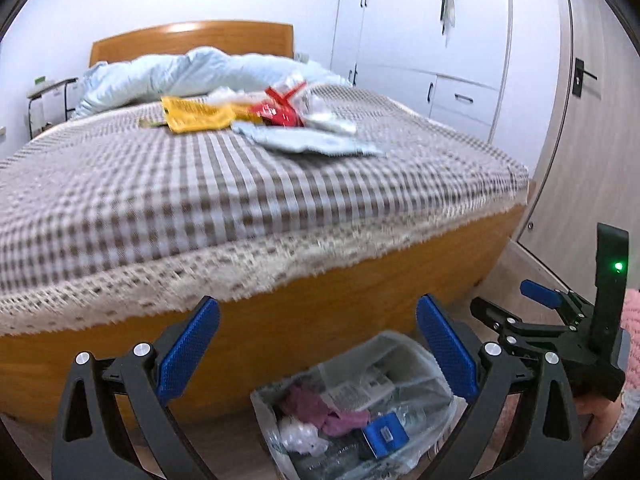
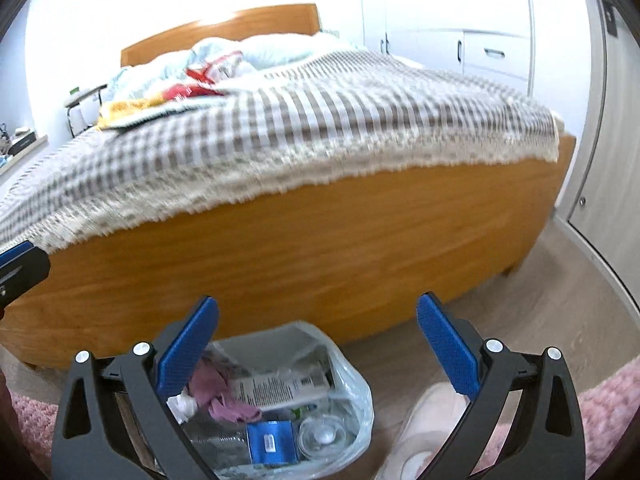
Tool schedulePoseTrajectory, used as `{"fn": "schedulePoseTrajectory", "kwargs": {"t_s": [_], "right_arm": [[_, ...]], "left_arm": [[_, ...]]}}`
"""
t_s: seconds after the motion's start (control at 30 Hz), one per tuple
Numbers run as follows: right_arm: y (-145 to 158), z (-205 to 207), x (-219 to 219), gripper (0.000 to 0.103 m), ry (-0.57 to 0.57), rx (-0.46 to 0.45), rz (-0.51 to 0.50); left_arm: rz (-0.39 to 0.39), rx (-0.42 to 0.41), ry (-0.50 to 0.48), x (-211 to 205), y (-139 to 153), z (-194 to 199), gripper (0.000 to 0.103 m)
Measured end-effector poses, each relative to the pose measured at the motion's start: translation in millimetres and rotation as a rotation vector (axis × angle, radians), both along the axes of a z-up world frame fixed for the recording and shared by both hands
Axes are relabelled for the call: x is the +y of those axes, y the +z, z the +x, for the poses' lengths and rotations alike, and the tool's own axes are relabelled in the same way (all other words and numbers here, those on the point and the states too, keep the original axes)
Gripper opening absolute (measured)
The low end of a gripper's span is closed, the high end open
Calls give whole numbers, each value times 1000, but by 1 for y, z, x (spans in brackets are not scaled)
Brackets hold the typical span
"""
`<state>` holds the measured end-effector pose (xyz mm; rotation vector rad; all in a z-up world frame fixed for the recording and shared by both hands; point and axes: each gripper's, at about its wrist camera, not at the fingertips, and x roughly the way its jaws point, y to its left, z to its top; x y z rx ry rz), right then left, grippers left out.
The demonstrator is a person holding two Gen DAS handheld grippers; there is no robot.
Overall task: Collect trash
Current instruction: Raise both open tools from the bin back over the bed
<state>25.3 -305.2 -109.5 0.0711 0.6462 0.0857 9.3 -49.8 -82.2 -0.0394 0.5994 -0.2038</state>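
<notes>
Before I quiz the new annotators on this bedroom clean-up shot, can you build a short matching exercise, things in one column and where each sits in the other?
Things:
1. yellow wrapper
2. blue box
3. pale blue quilt
4. trash bag

Places:
A. bunched against the headboard
B. on the floor at the foot of the bed
C. lying on the checked bedspread
D. inside the clear bag, among other rubbish

Pairs: 1-C, 2-D, 3-A, 4-B
</notes>
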Motion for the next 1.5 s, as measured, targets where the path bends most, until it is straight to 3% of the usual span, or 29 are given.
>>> {"fn": "schedulePoseTrajectory", "kwargs": {"t_s": [0.43,0.8,1.17,1.5], "right_arm": [[43,-3,18,96,79,-177,-74],[92,28,27,95,139,-309,-49],[127,69,48,95,182,-407,-66],[157,98,76,96,199,-495,-70]], "left_arm": [[-7,-140,48,16,41,0,96],[-4,-264,87,26,81,15,96],[6,-321,140,42,107,51,96],[-76,-350,173,57,130,80,96]]}}
